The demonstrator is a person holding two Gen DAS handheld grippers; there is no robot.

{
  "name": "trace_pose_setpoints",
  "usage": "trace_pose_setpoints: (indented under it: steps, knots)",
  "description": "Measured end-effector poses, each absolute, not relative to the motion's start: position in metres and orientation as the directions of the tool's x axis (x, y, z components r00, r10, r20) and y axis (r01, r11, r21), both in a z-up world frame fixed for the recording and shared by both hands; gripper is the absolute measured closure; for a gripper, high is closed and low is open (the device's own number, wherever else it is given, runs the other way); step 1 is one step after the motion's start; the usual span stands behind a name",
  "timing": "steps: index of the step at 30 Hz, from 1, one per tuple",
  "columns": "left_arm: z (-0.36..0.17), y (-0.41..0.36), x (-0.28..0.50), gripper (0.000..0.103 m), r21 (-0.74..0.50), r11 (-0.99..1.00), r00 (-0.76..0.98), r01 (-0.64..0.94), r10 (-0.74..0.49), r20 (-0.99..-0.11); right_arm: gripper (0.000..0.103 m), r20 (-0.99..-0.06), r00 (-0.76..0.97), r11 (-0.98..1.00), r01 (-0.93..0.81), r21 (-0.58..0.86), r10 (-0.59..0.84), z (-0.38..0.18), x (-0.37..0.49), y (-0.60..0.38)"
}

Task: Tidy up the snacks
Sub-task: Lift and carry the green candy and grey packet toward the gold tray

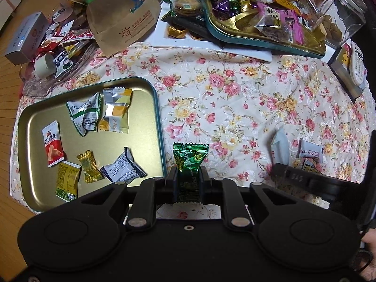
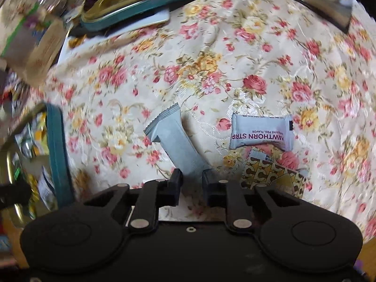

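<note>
The left tool (image 1: 188,178) grips a green foil-wrapped candy (image 1: 189,158) between its closed jaws, holding it just above the floral tablecloth (image 1: 235,89) that covers the desk, right beside the near corner of a gold tin tray (image 1: 30,127) with a teal rim. Seven small wrapped snacks already lie scattered inside that tray. The right tool (image 2: 191,181) hovers with its jaws narrowly apart and empty, lined up over the near end of a plain grey snack packet (image 2: 175,141) — its fingers are not yet touching it. Just beside that packet lies a pale Hawthorn Strip packet (image 2: 260,134), partly resting on a gold patterned wrapper (image 2: 272,174). To finish this step well, the left tool should probably carry the candy over the tray's rim and release it low, on bare metal, so it does not bounce out.
</note>
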State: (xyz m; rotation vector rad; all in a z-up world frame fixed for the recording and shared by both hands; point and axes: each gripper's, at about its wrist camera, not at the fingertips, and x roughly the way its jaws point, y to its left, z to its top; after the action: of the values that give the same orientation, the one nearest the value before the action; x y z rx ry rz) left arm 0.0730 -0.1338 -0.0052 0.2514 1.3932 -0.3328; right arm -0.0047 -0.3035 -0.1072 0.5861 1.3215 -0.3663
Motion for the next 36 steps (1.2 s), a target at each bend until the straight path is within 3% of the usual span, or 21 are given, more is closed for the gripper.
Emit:
trace_pose_setpoints:
  steps: [6, 13, 19, 27, 30, 34, 36]
  knots:
    - [-0.005, -0.131, 0.077, 0.08, -0.01, 0.935, 0.154, 0.355, -0.069, -0.986, 0.093, -0.958, 0.277, 0.746, 0.622, 0.238, 0.074, -0.091, -0.007, -0.313]
    - [-0.003, -0.132, 0.076, 0.08, -0.008, 0.937, 0.16, 0.348, -0.068, -0.985, 0.061, -0.945, 0.328, 0.76, 0.617, 0.204, -0.013, -0.076, 0.001, -0.314]
    - [-0.002, -0.126, 0.078, 0.08, -0.007, 0.939, 0.163, 0.343, -0.066, -0.984, 0.059, -0.956, 0.293, 0.786, 0.584, 0.203, 0.029, -0.093, 0.014, -0.299]
    - [-0.001, -0.117, 0.08, 0.08, 0.0, 0.944, 0.17, 0.33, -0.06, -0.984, 0.056, -0.966, 0.246, 0.843, 0.534, 0.067, -0.079, -0.111, 0.023, -0.277]
    - [-0.002, -0.116, 0.08, 0.08, 0.003, 0.945, 0.171, 0.327, -0.056, -0.984, 0.047, -0.963, 0.245, 0.866, 0.499, 0.022, -0.116, -0.114, 0.025, -0.267]
    - [-0.001, -0.115, 0.08, 0.08, 0.003, 0.945, 0.171, 0.327, -0.057, -0.984, 0.026, -0.961, 0.245, 0.9, 0.435, -0.007, -0.125, -0.119, 0.028, -0.255]
    - [-0.001, -0.115, 0.08, 0.08, 0.005, 0.945, 0.174, 0.328, -0.055, -0.983, 0.024, -0.96, 0.246, 0.915, 0.403, -0.028, -0.137, -0.121, 0.03, -0.248]
